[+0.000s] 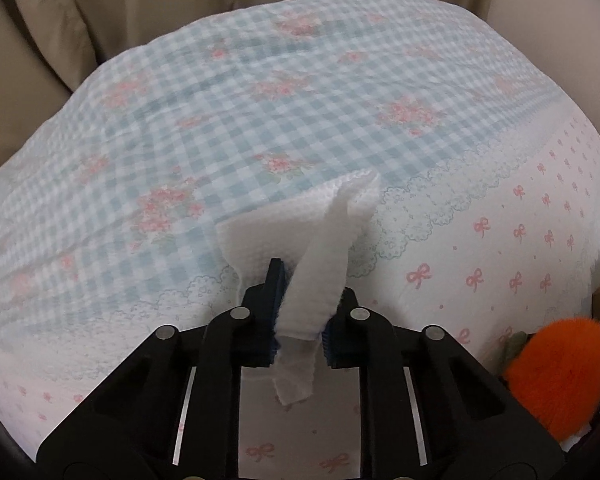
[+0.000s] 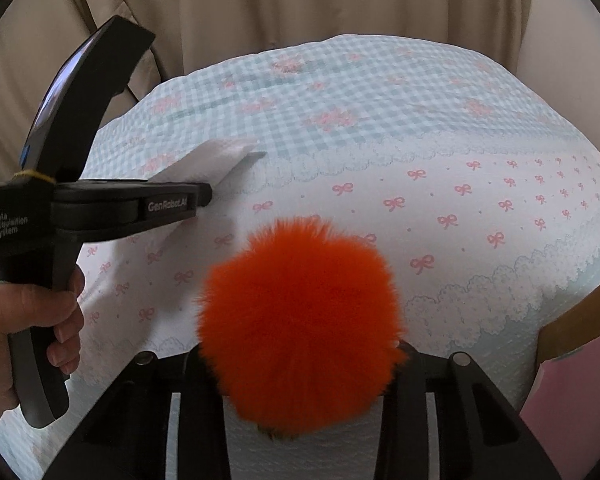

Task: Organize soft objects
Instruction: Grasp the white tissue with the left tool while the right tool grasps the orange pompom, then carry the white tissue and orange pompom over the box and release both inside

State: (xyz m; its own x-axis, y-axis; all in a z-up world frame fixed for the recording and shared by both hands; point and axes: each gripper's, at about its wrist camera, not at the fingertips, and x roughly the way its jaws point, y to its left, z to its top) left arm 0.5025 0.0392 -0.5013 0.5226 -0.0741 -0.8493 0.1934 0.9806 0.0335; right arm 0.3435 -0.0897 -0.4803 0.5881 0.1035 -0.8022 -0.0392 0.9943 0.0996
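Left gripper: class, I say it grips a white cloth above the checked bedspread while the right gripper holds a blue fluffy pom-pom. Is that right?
Not quite. The left gripper does grip the white cloth above the checked bedspread, but the fluffy pom-pom in the right gripper is orange, not blue, as the right wrist view shows.

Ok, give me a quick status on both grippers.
Left gripper shut on white cloth, held above the patterned blanket. Right gripper shut on orange pompom. Nothing in the way.
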